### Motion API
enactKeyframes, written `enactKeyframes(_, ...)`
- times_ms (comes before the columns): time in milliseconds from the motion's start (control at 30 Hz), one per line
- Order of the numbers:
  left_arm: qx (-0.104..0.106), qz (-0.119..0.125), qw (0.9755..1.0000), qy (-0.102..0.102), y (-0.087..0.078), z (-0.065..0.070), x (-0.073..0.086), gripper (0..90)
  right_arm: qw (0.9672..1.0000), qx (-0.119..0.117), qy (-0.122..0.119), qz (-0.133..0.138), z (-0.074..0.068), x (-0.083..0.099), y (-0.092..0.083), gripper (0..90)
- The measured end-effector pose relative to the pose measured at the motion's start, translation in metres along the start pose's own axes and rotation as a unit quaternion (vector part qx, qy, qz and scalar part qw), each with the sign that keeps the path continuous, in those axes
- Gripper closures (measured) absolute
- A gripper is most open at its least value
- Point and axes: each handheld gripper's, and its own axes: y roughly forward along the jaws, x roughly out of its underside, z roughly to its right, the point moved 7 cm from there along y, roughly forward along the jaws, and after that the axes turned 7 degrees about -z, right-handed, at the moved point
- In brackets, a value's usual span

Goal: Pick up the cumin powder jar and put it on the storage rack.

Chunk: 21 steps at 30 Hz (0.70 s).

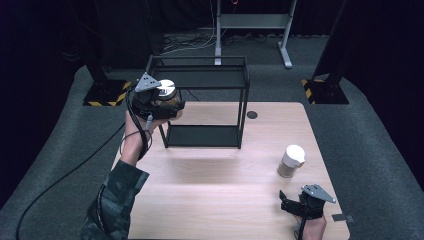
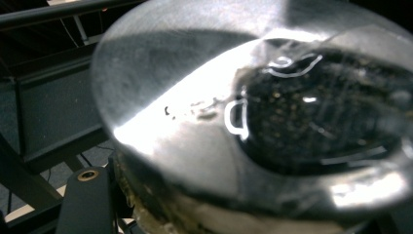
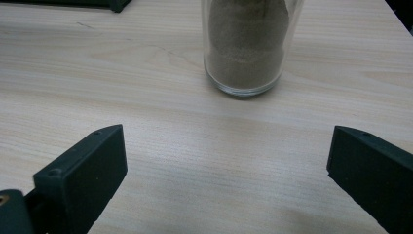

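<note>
Step in hand: by my reading, placing the white-lidded jar (image 1: 168, 95) onto the black wire shelf (image 1: 200, 80).
Left gripper (image 1: 172, 106): jaws clamped on the jar, which it carries in the air at the shelf's left end, over the table's far-left corner.
Jar up close: in the left gripper view its lid (image 2: 204, 122) lies tight against the camera, with the shelf frame (image 2: 53, 12) behind.
Right gripper (image 1: 289, 204): jaws spread wide and empty, low at the table's near-right corner.
Second jar (image 1: 291, 161): sand-coloured filling, standing upright near the table's right edge, beyond the right gripper.
Doing it well: keep the jar upright, clear the top rail, set it flat on a tier before letting go.
Risk: catching the frame could tip the jar.
</note>
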Motion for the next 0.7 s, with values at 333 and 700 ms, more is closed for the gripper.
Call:
enactKeyframes(333,0.005,0.007,1.0000,-0.002,-0.004,-0.003,-0.011,30.8,1.0000,-0.001,0.001,0.001,0.000,0.000,0.000,0.0)
enactKeyframes(700,0.015,0.015,0.9997,-0.006,-0.008,-0.007,-0.023,30.8,1.0000,-0.001,0.002,0.001,0.001,0.000,0.000,0.0)
